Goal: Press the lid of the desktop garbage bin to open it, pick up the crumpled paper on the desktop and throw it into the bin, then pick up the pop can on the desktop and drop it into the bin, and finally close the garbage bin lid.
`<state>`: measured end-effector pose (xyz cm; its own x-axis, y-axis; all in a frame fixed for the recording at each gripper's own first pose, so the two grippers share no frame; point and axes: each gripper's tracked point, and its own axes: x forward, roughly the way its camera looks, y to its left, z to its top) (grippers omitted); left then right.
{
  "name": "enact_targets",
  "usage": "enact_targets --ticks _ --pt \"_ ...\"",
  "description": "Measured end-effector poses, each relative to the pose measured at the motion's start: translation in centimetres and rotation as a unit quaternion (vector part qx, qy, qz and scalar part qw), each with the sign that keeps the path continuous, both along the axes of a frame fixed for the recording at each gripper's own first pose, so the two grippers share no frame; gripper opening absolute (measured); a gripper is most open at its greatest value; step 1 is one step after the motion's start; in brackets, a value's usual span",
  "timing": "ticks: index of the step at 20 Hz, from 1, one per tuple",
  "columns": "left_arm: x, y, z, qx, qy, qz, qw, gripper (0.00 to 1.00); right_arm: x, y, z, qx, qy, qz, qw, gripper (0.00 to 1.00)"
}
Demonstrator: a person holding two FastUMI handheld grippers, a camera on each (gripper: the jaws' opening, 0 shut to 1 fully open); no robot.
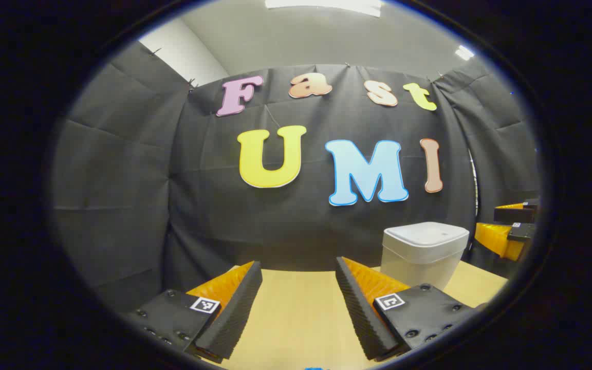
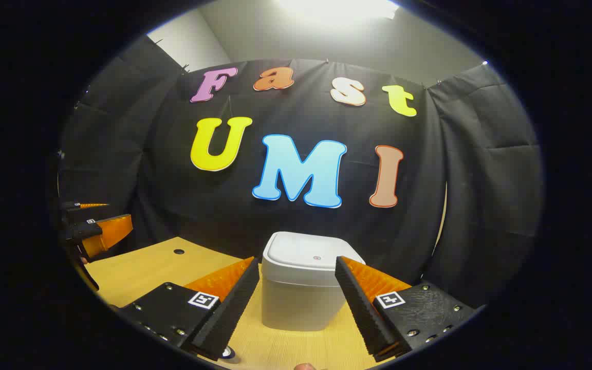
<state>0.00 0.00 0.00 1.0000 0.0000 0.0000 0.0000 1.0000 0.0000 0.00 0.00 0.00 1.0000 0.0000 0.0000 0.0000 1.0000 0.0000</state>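
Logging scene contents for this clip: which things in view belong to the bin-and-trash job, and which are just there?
Belongs to the job:
garbage bin, lid down
right gripper, open, facing the bin
left gripper, open, bin off to its right

Just there:
wooden desktop
small dark hole in the desktop
ceiling light

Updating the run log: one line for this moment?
bin: lid closed | left gripper: open, empty | right gripper: open, facing bin
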Motion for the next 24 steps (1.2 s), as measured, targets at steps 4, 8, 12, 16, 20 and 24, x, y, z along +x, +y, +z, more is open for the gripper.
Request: enact_targets --ticks 4,8,12,16,20,24 --pt "-0.2 -0.6 -0.2 -0.003 0.004 -0.003 1.0 0.96 0.3 0.0 -0.6 -0.002 -0.001 0.001 1.0 0.95" --pt "-0.4 -0.6 -0.3 -0.001 0.008 -0.001 1.0 0.96 0.5 0.1 -1.5 0.01 0.013 0.009 1.0 0.95" --pt "-0.5 -0.6 -0.7 -0.003 0.014 0.001 1.0 0.96 0.7 -0.1 -1.8 0.017 0.021 0.011 1.0 0.95" --pt "-0.4 -1.0 -0.8 -0.001 0.019 -0.001 1.0 0.96 0.7 -0.5 -2.2 0.031 0.025 0.007 0.999 0.95" --pt "-0.3 -1.5 -0.7 0.002 0.021 -0.007 1.0 0.96 1.0 -0.8 -2.7 0.041 0.035 0.009 0.999 0.93" --pt "-0.3 -2.0 -0.6 0.005 0.02 -0.011 1.0 0.96 1.2 -1.7 -3.2 0.052 0.042 -0.009 0.998 0.6"
